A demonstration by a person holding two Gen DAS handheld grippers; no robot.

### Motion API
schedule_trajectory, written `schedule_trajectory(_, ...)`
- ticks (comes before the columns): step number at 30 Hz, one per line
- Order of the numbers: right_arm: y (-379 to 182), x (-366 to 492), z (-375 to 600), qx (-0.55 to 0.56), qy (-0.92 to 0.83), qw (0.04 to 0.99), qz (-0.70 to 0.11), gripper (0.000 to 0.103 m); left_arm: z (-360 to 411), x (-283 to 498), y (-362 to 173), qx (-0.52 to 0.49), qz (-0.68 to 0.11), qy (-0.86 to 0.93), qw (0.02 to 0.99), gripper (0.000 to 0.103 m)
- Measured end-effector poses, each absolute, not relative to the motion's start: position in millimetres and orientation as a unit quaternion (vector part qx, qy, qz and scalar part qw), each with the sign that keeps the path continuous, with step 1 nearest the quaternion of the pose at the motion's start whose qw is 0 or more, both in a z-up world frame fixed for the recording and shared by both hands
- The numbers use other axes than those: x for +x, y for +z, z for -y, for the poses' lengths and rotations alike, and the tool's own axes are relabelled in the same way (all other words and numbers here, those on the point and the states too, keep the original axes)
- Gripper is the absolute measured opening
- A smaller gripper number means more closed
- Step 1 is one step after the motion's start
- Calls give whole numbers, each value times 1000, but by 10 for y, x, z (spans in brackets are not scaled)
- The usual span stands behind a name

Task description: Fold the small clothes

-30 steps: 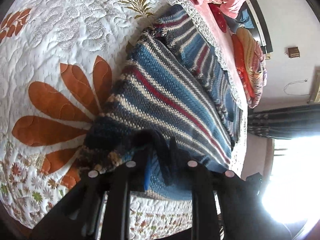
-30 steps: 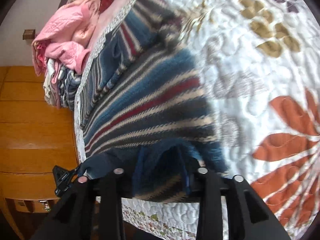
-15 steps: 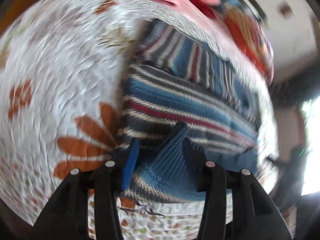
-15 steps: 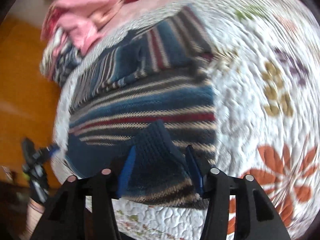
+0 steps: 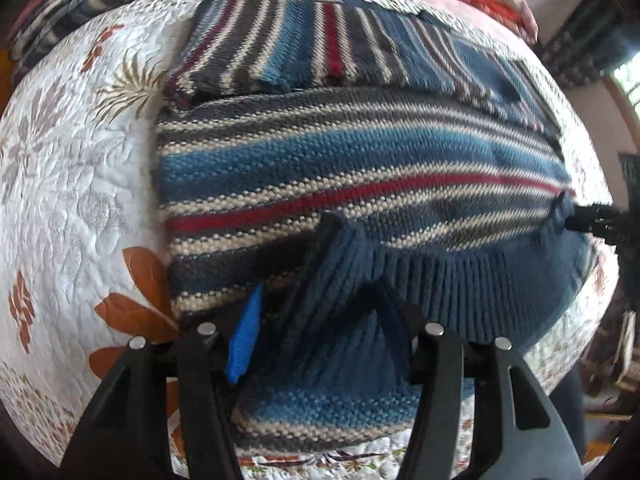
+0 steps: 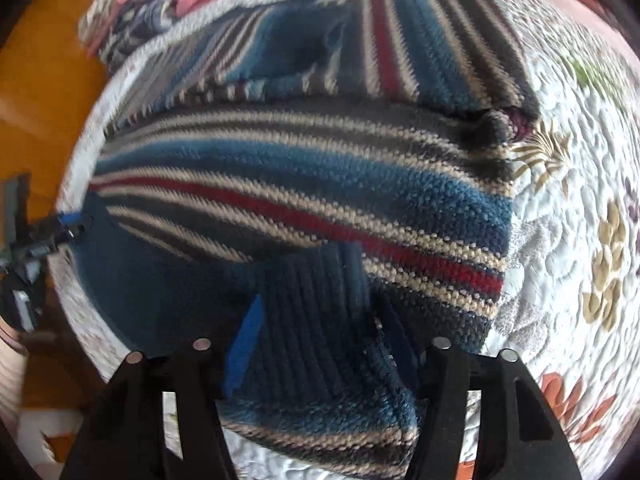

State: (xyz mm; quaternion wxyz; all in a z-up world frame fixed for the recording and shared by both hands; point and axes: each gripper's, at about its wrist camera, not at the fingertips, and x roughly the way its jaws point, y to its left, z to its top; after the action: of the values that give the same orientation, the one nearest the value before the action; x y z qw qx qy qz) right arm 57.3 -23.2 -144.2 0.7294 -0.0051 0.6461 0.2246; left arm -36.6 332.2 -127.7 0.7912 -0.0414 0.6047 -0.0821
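Sweater (image 5: 352, 168) hem bunched in both grippers; grip contact seemingly hidden.

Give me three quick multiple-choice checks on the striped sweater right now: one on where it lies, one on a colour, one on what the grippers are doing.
1. Where does the striped sweater lie?
A. On a wooden floor
B. On the white floral quilt
C. On a hanger

2. What colour is the thin bright stripe across its body?
A. Red
B. Yellow
C. Green

3. What are the left gripper and right gripper doing?
A. Both hang open above the quilt
B. Only the left one holds cloth
C. Each is shut on the sweater's ribbed hem

Answers: 1 B, the quilt shows all round the knit; 2 A, a red line runs between cream stripes; 3 C, in each wrist view ribbed blue cloth is bunched between the fingers.
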Motion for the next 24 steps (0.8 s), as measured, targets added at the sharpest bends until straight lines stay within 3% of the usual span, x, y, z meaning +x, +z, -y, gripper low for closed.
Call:
schedule_trajectory(2,-1431,530,184,-28,225,734,-640,40,-3280,-360,-1284,-30,-600,-79,795,53)
schedule_trajectory(4,-1393,493,160,-29,231,736,-635,16,-3263,-370,-1266,-32,-594,-80,800,37)
schedule_trajectory(5,-1366,459,146,-31,236,739,-631,11,-3261,-379,-1258,-36,-593,-81,800,25)
schedule_trajectory(6,-1341,435,136,-37,235,742,-627,11,-3251,-393,-1256,-38,-593,-81,800,16)
schedule_trajectory(8,-1285,365,107,-50,238,748,-617,10,-3234,-431,-1224,-44,-589,-84,802,9)
schedule_trajectory(24,-600,122,365,27,251,789,-560,10,-3274,-830,-520,-70,-498,-68,862,8)
